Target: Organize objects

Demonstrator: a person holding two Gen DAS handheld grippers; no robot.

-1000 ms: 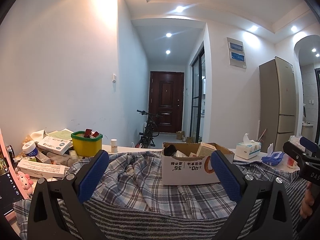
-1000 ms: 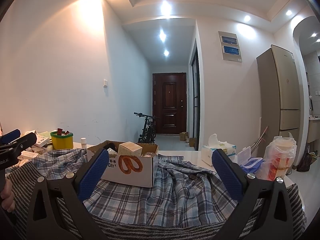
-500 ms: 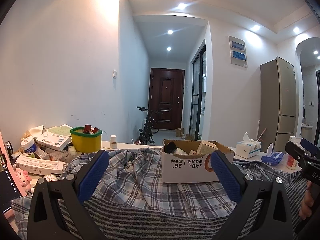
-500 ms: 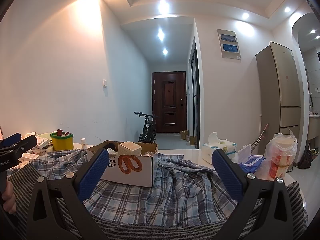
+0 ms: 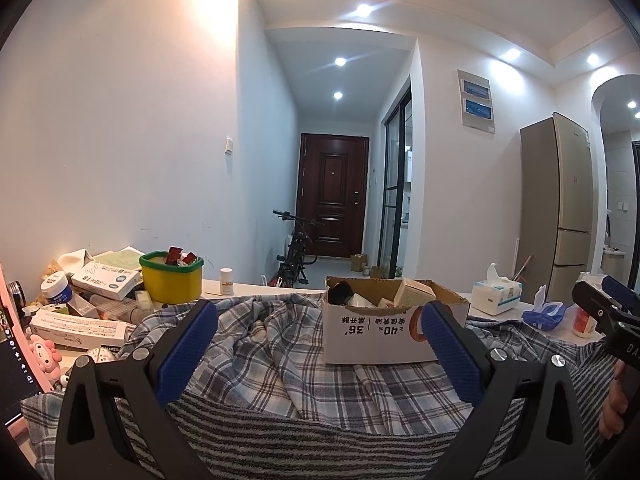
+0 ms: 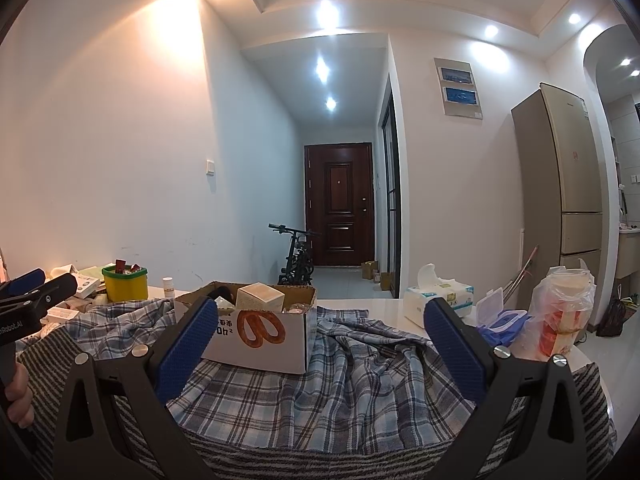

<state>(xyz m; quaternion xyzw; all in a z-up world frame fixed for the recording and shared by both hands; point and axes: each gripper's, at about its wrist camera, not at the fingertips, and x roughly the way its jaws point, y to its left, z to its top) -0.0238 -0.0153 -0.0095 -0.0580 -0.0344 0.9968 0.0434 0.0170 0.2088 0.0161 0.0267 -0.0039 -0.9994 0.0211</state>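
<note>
Both grippers are held above the near edge of the table, level and pointing forward over the clutter, so that each camera takes in the whole work area. The left gripper (image 5: 319,344) is seen with its blue fingers (image 5: 188,350) wide apart and nothing between them; the right gripper (image 6: 320,346) is held the same way, fingers (image 6: 454,350) spread and empty. A plaid shirt (image 5: 280,360) is spread in loose folds over a striped cloth (image 5: 320,440), and a cardboard box (image 5: 380,340) is set on top of the shirt (so the shirt cannot be lifted freely while the box rests on it). The box stands open, and a small carton (image 5: 414,294) and some other items too dark to name are kept inside it, probably because it serves as the collecting place. At the left side, flat boxes (image 5: 106,282), a white jar (image 5: 56,288) and a yellow tub (image 5: 172,280) with a green rim are piled close together, and a small bottle (image 5: 227,281) stands alone just beside the tub. At the right, a tissue pack (image 6: 440,298), a blue wipes case (image 6: 502,316) and a plastic bag (image 6: 560,312) are placed near the table edge, well apart from the box. From this scene it cannot be settled how far the sorting has gone: the things in the box fit a late stage, the loose pile at the left fits an early one.
</note>
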